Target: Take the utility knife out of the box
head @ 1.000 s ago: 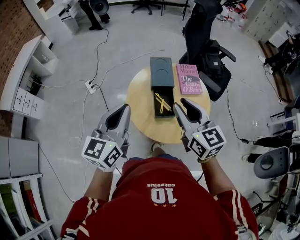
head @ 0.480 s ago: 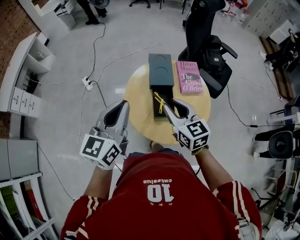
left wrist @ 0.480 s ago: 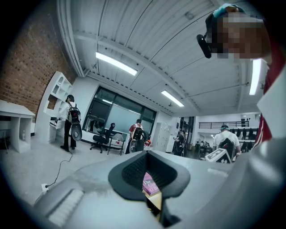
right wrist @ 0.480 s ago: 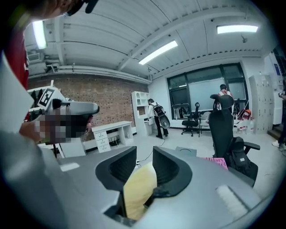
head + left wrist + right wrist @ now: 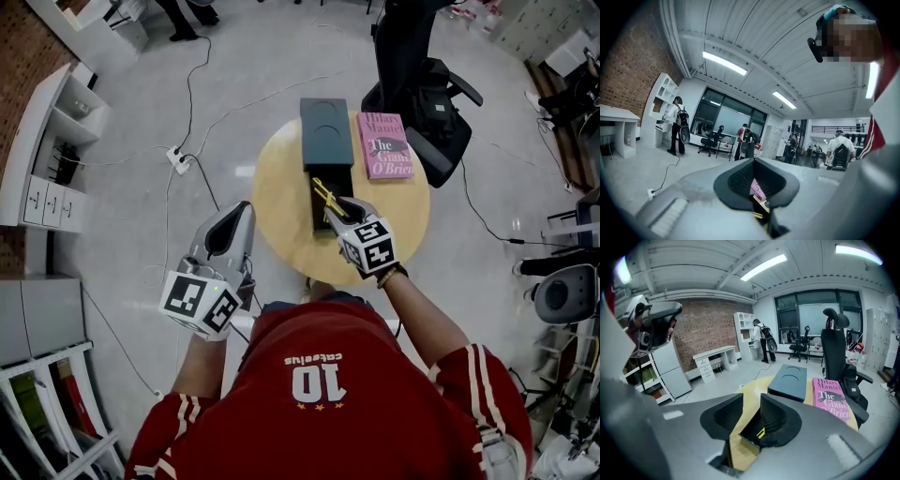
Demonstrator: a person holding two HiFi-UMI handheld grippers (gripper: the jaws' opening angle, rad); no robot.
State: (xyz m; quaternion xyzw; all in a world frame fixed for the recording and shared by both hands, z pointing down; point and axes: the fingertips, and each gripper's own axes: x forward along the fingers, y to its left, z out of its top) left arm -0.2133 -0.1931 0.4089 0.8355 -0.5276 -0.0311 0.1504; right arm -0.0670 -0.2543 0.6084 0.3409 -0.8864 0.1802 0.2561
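One gripper [image 5: 337,212] nose-down over box [image 5: 324,131]

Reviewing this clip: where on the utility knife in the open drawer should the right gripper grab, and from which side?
Probably mid-body on the utility knife, coming from above. It lies flat and slanted in the drawer, whose walls block a sideways approach. The open right gripper would need its jaws set across the slant.

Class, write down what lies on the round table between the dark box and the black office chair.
A pink book lies flat there, beside the dark box, before the office chair. The head view shows it plainly.
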